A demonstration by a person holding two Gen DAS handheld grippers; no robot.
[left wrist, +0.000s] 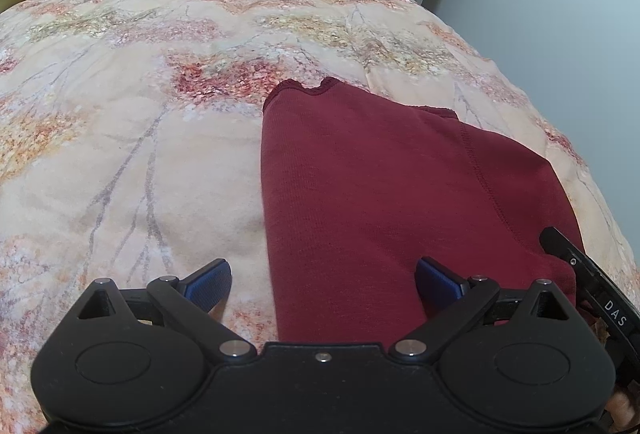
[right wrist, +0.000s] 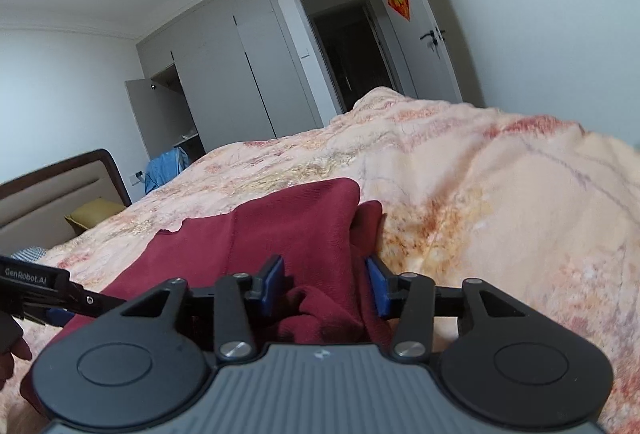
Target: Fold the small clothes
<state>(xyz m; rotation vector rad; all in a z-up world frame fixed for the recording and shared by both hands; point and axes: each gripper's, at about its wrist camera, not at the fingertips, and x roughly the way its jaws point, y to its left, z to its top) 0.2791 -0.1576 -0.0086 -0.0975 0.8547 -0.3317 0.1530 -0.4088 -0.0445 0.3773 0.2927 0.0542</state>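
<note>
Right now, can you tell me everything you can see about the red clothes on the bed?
The dark red garment looks like soft knit cloth with a fine ribbed weave. It lies on the flowery orange bedspread, mostly flat, with a stitched seam running down one side and a bound, slightly wavy hem at the far end. The near right corner is bunched up between the blue pads of the right tongs, which look part-closed around it. The left tongs hang wide open above its near left edge, gripping nothing.

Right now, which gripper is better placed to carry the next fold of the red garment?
Right. The right gripper already has bunched fabric of the red garment between its blue pads, jaws part closed. The left gripper is wide open, straddling the garment's left edge on the bedspread, holding nothing.
</note>
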